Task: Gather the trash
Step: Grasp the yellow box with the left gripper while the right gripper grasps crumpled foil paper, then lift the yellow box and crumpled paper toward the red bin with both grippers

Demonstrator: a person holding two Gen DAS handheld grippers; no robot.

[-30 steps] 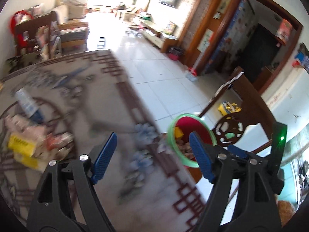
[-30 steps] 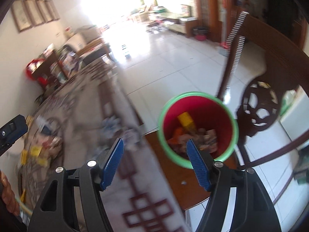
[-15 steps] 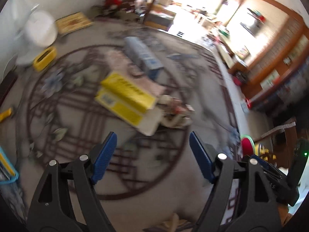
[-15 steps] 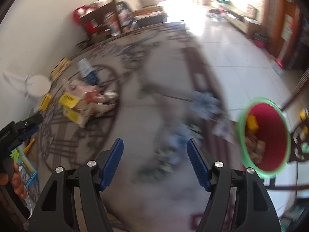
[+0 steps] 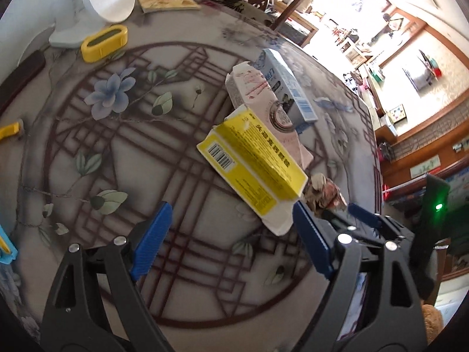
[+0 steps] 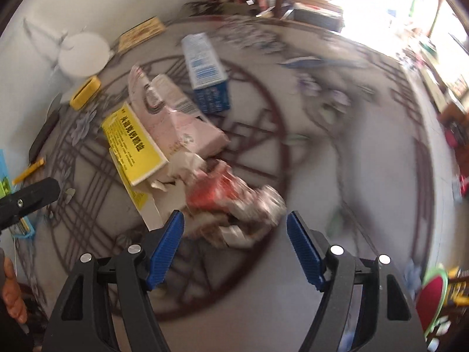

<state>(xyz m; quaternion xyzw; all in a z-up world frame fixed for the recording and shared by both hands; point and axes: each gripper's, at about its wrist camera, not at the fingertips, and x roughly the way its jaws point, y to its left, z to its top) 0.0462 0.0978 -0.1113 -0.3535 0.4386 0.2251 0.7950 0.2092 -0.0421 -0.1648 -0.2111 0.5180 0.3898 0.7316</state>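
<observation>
Tools both empty. Left tool [image 5: 231, 234], jaws spreading wider, nothing between the pads, hanging over the patterned desk [image 5: 96, 152] with its right pad just beside the near end of the yellow box [image 5: 255, 161]. Right tool [image 6: 234, 240], jaws also opening and bare, aimed steeply down at the crumpled red wrapper [image 6: 231, 196], which sits just beyond the tips, at the near end of the yellow box. Outward from the yellow box: pink carton [image 5: 263, 102] lying partly across it, blue-and-white carton [image 5: 290, 88] just behind that, all loose on the desk. Red bin [image 6: 431, 296] well off from the yellow box at the desk's edge, contents not readable. Judged partway at most: four pieces left to lift and drop in. Both wrists pitched downward, side by side, poised for a pick
</observation>
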